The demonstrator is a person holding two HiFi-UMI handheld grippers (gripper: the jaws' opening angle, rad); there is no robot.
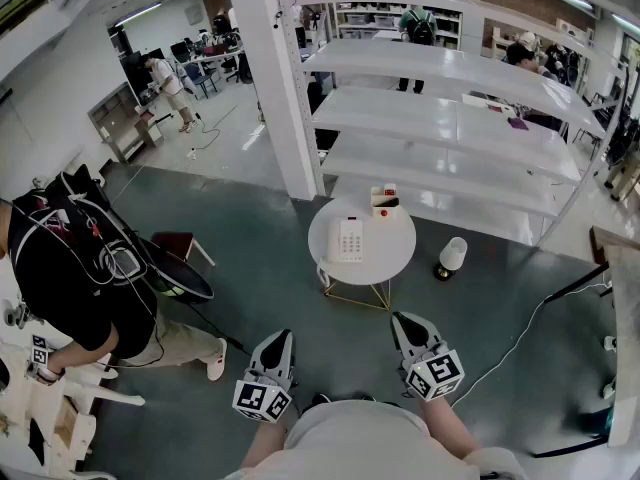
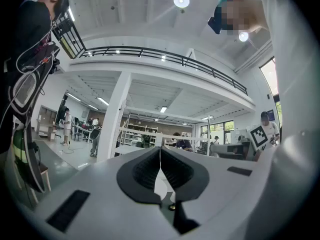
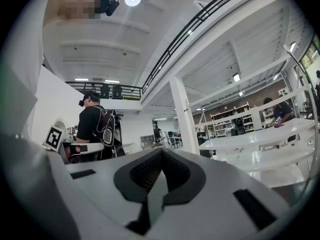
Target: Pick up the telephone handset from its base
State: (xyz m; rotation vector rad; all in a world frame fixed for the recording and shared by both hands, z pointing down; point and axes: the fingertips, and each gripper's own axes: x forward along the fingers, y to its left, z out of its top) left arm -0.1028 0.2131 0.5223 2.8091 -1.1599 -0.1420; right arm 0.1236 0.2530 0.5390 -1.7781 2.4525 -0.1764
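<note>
- Pinched together and empty, the left claw (image 1: 280,338) and right claw (image 1: 404,320) hang level by the body; the approach seems unstarted.
- The white desk telephone (image 1: 350,239) sits well ahead on the round white surface (image 1: 395,258).

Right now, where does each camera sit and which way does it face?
Head view: on the person's head, steeply down at the table and phone; left gripper and right gripper show.
Left gripper view: on that gripper, level over its shut jaws toward the pillar.
Right gripper view: likewise, shut jaws, facing the pillar and shelves.
Shared: all three show the pillar.
</note>
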